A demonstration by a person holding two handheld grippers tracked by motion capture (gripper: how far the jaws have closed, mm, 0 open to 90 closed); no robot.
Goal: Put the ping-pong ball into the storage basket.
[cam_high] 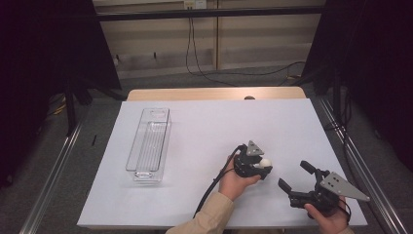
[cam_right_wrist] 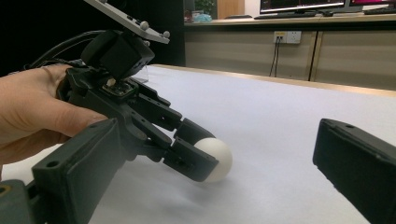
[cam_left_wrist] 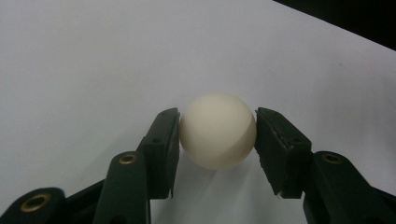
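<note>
The left gripper (cam_high: 263, 168) pinches the white ball (cam_left_wrist: 218, 130) at its widest part, low on the white sheet (cam_high: 204, 146) near the front right; the lift should go straight up, squeeze held steady, since a round ball can slip from flat pads. The right gripper (cam_high: 296, 178) waits just beside it, jaws spread and empty. The clear bin (cam_high: 148, 144) sits well apart at the left; whether the ball touches the sheet is hard to tell.

Lab or office: monitors (cam_right_wrist: 303, 4) on counter, wall socket (cam_right_wrist: 286, 37) (cables trailing), black curtains (cam_high: 44, 58).
</note>
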